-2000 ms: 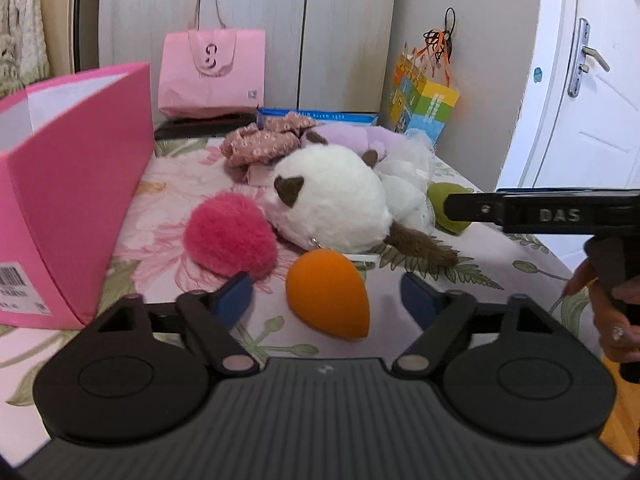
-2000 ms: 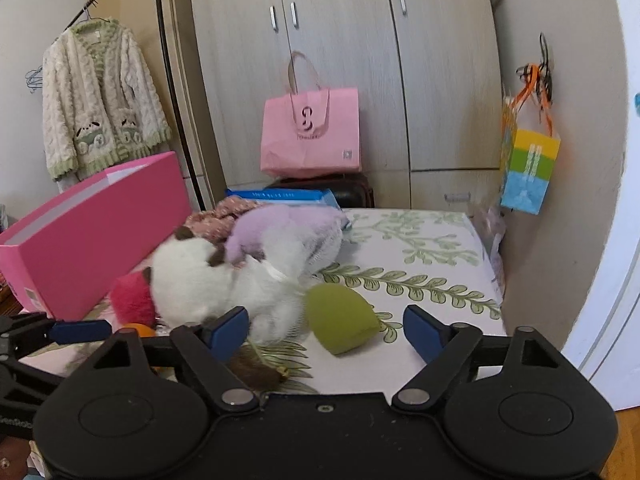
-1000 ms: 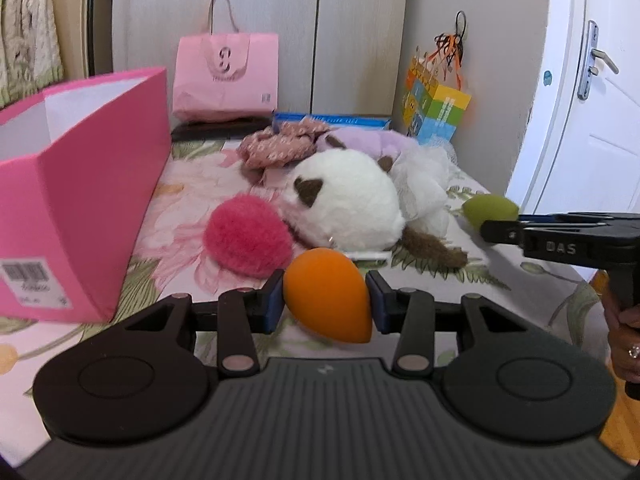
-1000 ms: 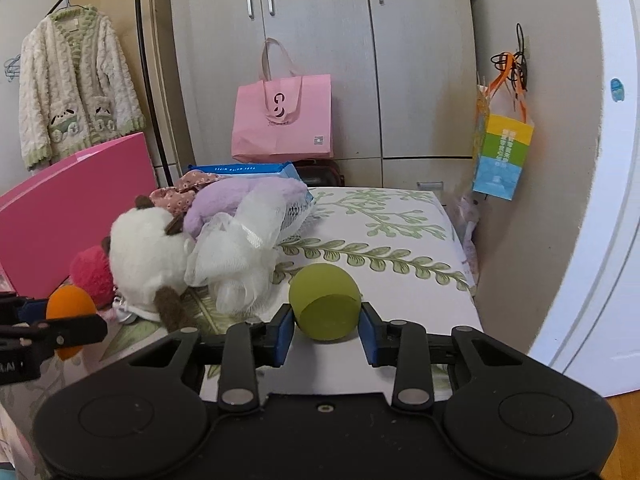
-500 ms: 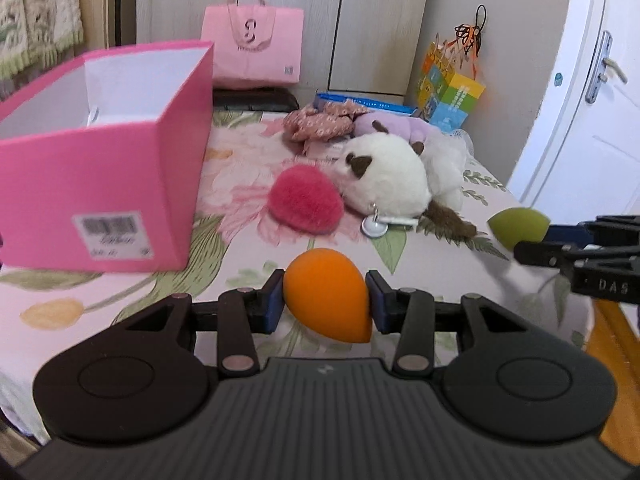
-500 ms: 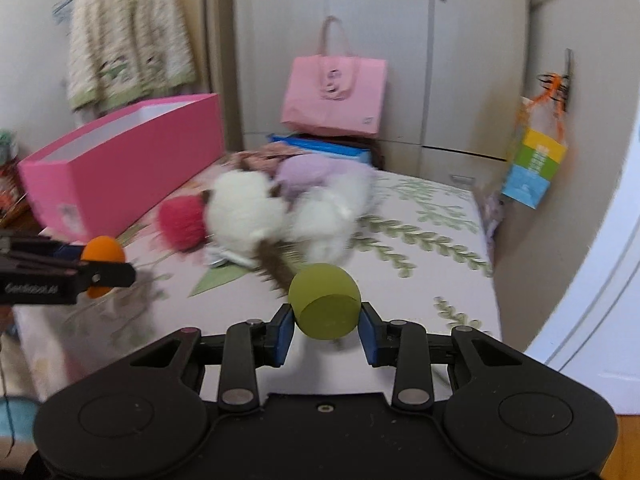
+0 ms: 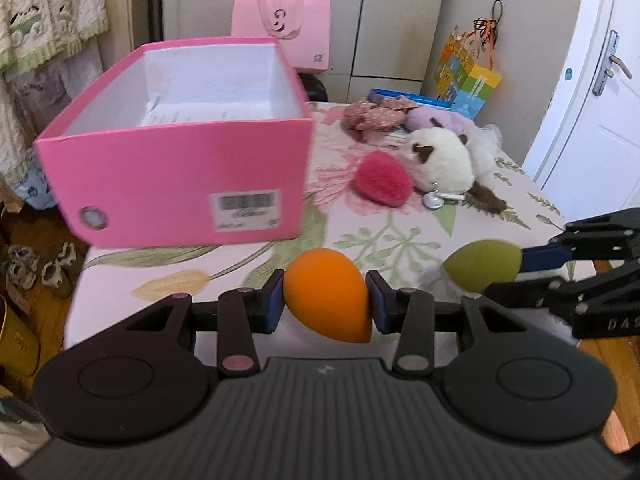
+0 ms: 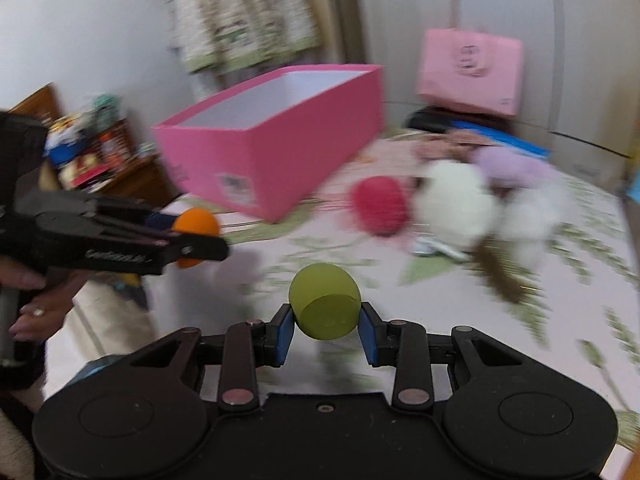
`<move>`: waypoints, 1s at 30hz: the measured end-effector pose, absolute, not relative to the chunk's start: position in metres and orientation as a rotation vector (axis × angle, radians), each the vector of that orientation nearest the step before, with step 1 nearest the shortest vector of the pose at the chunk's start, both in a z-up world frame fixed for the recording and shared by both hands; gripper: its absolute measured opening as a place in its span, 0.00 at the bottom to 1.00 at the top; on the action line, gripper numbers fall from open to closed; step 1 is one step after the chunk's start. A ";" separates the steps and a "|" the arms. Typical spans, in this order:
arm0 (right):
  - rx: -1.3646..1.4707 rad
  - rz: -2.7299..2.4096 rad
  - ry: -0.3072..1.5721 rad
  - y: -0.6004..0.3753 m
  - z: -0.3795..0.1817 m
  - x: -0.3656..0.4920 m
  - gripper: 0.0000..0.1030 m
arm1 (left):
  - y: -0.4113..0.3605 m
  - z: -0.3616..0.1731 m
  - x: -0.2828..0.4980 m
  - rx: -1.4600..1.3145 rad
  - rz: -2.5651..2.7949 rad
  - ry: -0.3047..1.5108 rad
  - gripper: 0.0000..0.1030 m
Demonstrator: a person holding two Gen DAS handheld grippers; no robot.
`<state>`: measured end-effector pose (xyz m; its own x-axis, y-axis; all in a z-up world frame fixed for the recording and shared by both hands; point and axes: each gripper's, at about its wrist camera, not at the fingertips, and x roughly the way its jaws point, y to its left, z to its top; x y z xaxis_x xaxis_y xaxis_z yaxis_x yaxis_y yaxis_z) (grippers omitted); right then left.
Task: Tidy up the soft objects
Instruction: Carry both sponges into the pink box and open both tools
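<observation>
- Bed [image 7: 400, 240]: covered with a floral sheet; it carries the box and the loose soft items.
- Pink box [image 7: 180, 184]: open-topped, white inside, barcode label on the near wall; it stands on the left part of the bed.
- White plush toy [image 7: 440, 164]: lies on the bed to the right of the box, touching the pink pom-pom [image 7: 382, 182].
- Left gripper [image 7: 326, 306]: jaws closed partway, clamping the orange sponge [image 7: 326, 300] between both pads; held above the near bed edge, in front of the box.
- Right gripper [image 8: 326, 330]: jaws closed partway on the green sponge [image 8: 324, 304], flat end facing the camera; held above the bed, just beside the left gripper.
</observation>
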<state>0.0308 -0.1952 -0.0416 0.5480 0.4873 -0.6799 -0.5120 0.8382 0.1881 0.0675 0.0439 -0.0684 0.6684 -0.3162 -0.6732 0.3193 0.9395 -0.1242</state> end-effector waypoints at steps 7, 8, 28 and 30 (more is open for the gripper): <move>-0.064 0.743 0.787 -0.143 -0.025 0.039 0.38 | 0.082 -0.046 0.065 0.070 -0.343 0.780 0.41; -0.070 0.750 0.778 -0.139 -0.020 0.041 0.38 | 0.087 -0.039 0.067 0.080 -0.332 0.773 0.41; -0.248 0.646 0.608 -0.087 0.044 0.242 0.39 | 0.087 0.037 0.248 0.030 -0.244 0.609 0.41; -0.279 0.651 0.645 -0.081 0.036 0.268 0.39 | 0.089 0.029 0.274 0.007 -0.219 0.620 0.41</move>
<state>0.2675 -0.0807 0.0361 0.6117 0.4722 -0.6347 -0.6390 0.7679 -0.0445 0.2743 0.0888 0.0291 0.7916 -0.2015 -0.5768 0.2056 0.9768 -0.0590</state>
